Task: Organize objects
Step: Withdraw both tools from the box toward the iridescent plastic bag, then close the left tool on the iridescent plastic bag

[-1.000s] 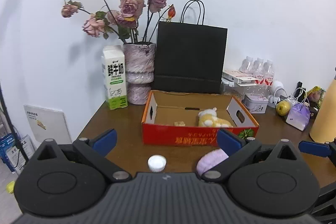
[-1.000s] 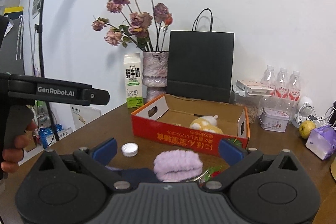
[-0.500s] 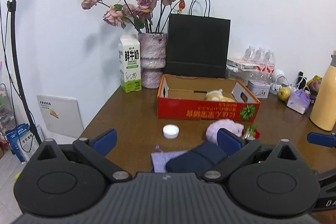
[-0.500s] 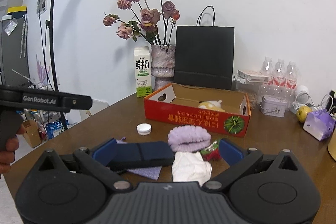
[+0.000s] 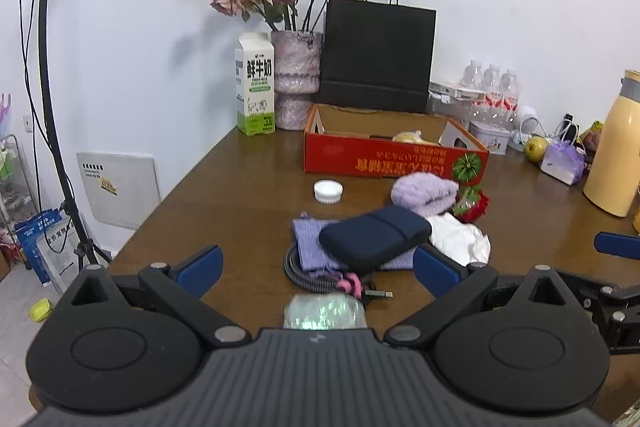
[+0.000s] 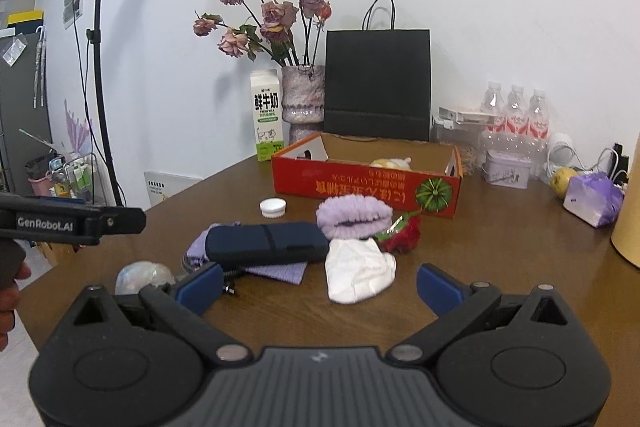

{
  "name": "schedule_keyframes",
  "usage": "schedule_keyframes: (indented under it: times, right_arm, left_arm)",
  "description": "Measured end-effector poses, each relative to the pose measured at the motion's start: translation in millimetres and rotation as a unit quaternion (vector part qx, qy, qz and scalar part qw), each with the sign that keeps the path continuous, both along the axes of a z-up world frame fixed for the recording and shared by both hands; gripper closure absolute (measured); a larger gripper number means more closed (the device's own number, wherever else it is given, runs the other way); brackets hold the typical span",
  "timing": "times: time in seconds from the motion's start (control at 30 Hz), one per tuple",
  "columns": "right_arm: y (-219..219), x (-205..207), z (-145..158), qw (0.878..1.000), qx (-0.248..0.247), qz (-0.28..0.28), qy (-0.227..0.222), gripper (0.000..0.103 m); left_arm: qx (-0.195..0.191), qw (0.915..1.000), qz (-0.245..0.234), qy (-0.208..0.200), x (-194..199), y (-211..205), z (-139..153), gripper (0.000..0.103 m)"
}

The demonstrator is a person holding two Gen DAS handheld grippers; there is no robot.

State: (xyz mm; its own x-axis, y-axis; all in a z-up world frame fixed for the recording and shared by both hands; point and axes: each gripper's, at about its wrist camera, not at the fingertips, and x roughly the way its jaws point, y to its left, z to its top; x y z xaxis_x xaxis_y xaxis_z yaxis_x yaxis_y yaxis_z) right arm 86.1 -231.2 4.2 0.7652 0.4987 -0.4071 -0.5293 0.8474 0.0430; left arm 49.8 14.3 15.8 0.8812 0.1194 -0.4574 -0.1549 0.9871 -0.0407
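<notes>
Both grippers have drawn back from the red box point(image 6: 366, 183), jaws open and empty, so the near clutter around the navy case point(image 6: 267, 245) awaits sorting.

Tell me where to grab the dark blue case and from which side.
Grip the dark blue case across its narrow width near the middle, coming from above. It lies flat and long on the purple cloth, with the white sock close at its right end, so its long sides look freest.

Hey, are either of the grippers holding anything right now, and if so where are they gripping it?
Nothing is held. The left gripper and right gripper are both open above the table.
</notes>
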Motion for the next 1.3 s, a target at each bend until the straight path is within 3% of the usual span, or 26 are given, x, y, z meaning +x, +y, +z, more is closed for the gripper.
schedule_keyframes:
  times: [0.23, 0.43, 0.8, 0.97, 1.3]
  right_arm:
    - [-10.4, -8.0, -17.5, 1.0, 0.003, -0.008, 0.014, 0.0]
    - [-16.6, -11.3, -29.9, 1.0, 0.012, -0.014, 0.018, 0.0]
    - [-19.6, -12.4, -45.4, 0.999, 0.033, -0.022, 0.014, 0.0]
    - [-17.2, -11.1, -47.1, 0.999, 0.03, -0.022, 0.015, 0.0]
    - [-13.8, -1.9, -51.6, 0.999, 0.019, -0.027, 0.023, 0.0]
  left_arm:
    - [0.015, 0.9999, 0.008, 0.003, -5.3, -10.3, -28.1, 0.0]
    - [0.026, 0.9992, 0.019, -0.025, -12.5, -18.7, -45.7, 0.0]
    - [0.026, 0.9994, 0.019, -0.015, -8.2, -14.5, -61.4, 0.0]
    - [0.03, 0.9988, 0.028, -0.028, -7.7, -12.4, -63.7, 0.0]
    - [0.022, 0.9996, 0.01, -0.013, 5.8, -13.0, -70.6, 0.0]
